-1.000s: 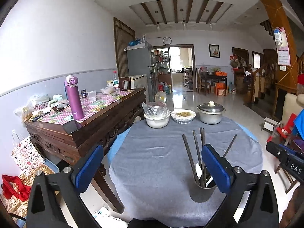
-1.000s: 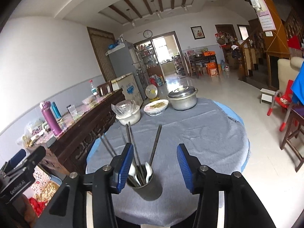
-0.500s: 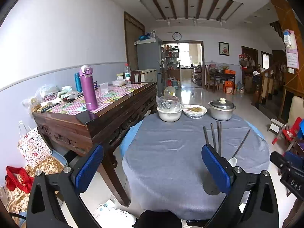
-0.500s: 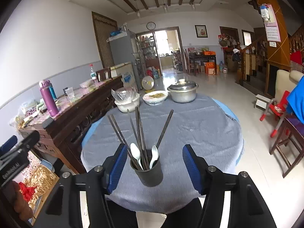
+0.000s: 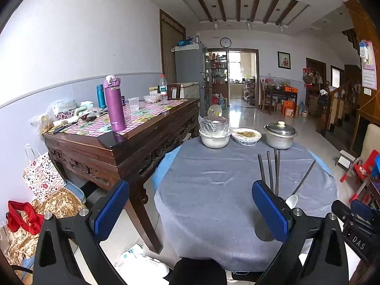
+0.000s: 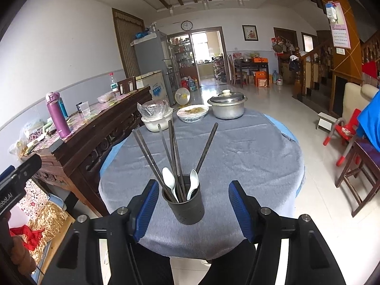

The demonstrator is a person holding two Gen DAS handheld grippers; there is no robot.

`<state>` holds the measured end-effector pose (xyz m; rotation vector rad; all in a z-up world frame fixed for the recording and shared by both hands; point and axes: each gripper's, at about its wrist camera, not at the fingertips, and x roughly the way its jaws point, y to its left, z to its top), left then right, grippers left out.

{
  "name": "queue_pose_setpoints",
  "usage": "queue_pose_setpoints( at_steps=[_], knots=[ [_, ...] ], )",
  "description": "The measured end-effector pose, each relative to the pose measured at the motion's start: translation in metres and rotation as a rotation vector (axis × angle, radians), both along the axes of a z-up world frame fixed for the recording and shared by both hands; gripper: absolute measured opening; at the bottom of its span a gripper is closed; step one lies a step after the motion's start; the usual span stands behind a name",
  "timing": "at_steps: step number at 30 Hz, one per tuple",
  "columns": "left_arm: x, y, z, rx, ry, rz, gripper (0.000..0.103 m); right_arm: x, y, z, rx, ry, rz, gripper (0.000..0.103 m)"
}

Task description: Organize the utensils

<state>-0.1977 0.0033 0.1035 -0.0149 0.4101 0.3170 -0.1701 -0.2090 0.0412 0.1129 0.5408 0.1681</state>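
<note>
A dark perforated utensil cup [image 6: 186, 205] stands near the front edge of the round table with its grey cloth [image 6: 249, 152]. It holds several dark chopsticks [image 6: 174, 152] and two white spoons [image 6: 169, 178]. My right gripper [image 6: 193, 210] is open and empty, its blue pads either side of the cup, pulled back from it. In the left wrist view the cup is mostly hidden behind the right finger; chopsticks [image 5: 270, 168] and a spoon [image 5: 291, 200] show above it. My left gripper [image 5: 190, 211] is open and empty, left of the cup.
At the table's far edge stand a white bowl with plastic [image 6: 156, 118], a dish of food [image 6: 193, 112] and a lidded metal pot [image 6: 228, 105]. A dark wooden sideboard [image 5: 118, 140] with a purple flask [image 5: 115, 104] stands left. Red chairs [image 6: 344, 130] stand right.
Both grippers have drawn back and up from the table. The cup with its utensils now sits farther ahead in the right view and slides behind the left gripper's right finger.
</note>
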Motion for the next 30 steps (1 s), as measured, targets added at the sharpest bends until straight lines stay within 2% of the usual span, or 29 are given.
queue_pose_setpoints(
  at_steps=[30],
  knots=[
    [-0.0041, -0.0004, 0.0010, 0.008, -0.011, 0.001, 0.102, -0.0034, 0.0037, 0.0034, -0.020, -0.013, 0.007, 0.066]
  ],
)
